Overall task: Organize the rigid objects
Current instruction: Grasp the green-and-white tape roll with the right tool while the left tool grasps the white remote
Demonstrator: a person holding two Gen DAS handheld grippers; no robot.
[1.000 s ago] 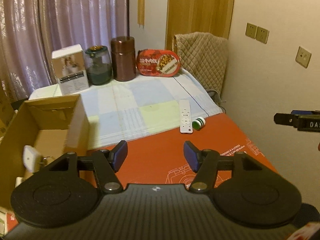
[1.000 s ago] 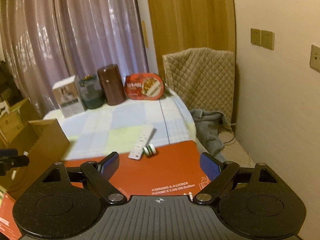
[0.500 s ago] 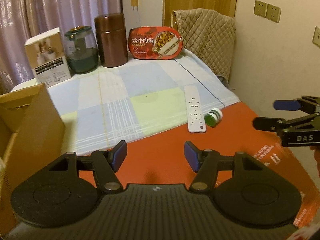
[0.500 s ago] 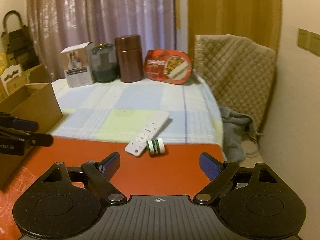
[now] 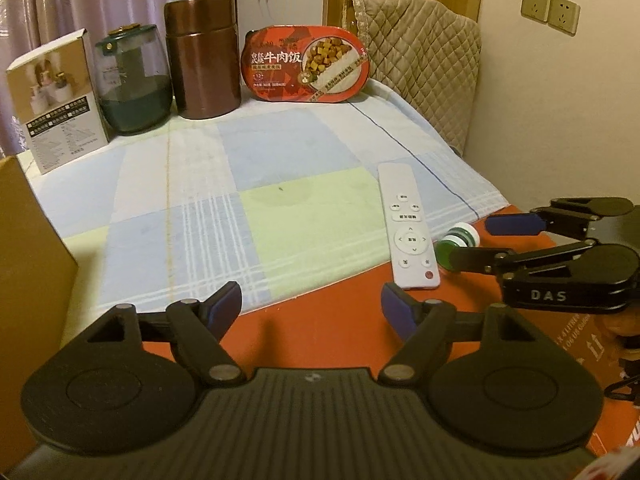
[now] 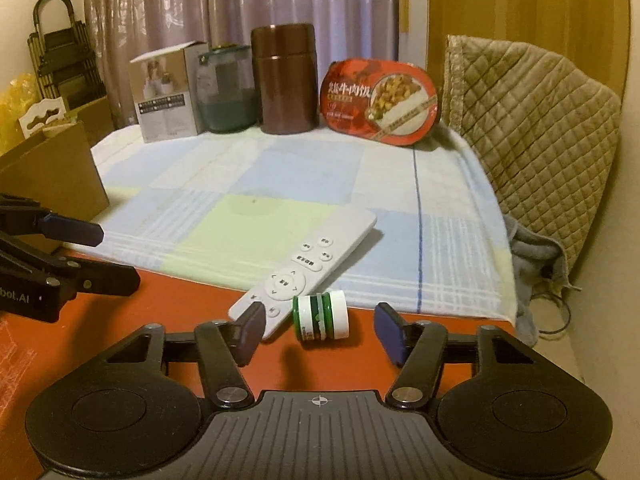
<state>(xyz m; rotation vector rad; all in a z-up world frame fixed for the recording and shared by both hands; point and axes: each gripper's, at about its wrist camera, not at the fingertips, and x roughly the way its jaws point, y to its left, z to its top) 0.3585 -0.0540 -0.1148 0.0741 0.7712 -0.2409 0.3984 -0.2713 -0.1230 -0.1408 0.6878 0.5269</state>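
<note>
At the left edge of the surface a cardboard box (image 5: 32, 240) hems in the left hand-held gripper (image 5: 311, 304), whose jaws have just been opening, nothing between them. Mid-cloth, room is left clear. Near the front right corner the remote (image 6: 304, 268) lies just beside the small green-and-white jar (image 6: 320, 316). The right hand-held gripper (image 6: 320, 330) has just been closing, its pads either side of the jar but not yet pressed on it. The remote could be nudged, or the round jar sent rolling toward the right edge.

cardboard box (image 5: 32, 240): cut by left edge | small jar (image 5: 456, 242): label unreadable
</note>
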